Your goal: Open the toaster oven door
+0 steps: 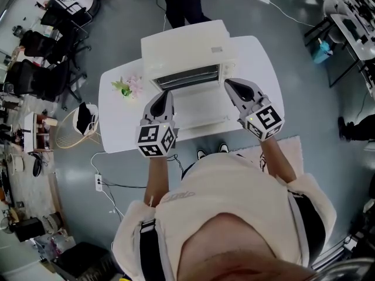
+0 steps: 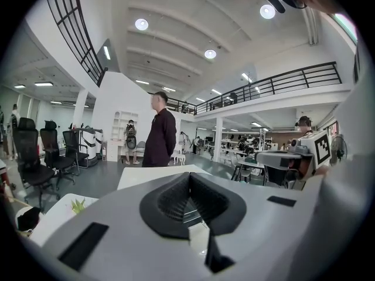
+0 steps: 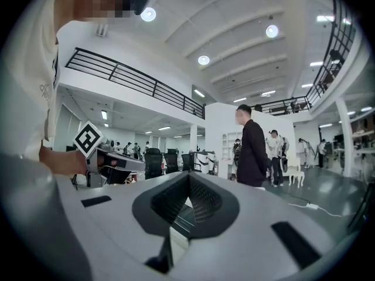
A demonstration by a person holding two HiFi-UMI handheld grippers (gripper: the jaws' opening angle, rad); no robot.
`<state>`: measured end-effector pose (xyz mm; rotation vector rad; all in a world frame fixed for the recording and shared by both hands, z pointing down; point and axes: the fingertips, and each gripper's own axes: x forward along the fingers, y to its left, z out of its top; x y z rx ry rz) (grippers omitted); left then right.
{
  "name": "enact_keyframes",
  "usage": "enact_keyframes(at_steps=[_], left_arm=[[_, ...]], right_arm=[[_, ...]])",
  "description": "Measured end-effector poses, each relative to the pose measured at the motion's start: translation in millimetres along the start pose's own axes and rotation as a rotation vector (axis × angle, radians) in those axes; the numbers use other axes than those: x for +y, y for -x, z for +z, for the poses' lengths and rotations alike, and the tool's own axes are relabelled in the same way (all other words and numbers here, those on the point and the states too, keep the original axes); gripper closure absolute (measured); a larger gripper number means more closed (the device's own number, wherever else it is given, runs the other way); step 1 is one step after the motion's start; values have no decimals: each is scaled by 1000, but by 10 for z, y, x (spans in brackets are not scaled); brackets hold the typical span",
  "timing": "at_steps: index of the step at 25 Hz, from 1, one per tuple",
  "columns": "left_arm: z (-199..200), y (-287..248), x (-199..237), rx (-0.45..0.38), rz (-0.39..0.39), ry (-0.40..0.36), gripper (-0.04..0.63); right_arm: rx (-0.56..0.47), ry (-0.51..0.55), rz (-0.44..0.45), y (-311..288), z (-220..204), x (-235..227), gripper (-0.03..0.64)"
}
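The white toaster oven stands on a white table. Its door hangs down flat toward me, and the dark rack opening shows. My left gripper hovers over the door's left edge, and its jaws meet at the tips with nothing between them. My right gripper is held at the door's right edge, also shut and empty. In the left gripper view the black pads touch at the tip, and the pads in the right gripper view do the same.
A small bunch of pink flowers lies on the table left of the oven. A person in dark clothes stands behind the table. A wire basket and office chairs are on the floor to the left.
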<state>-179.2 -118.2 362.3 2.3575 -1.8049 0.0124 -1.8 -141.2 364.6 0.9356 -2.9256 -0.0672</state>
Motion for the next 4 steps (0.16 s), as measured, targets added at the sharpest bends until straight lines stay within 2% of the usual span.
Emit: enact_keyframes(at_steps=[4], left_arm=[[-26, -16, 25, 2, 3, 2, 575]], right_arm=[[-16, -42, 20, -2, -9, 8, 611]])
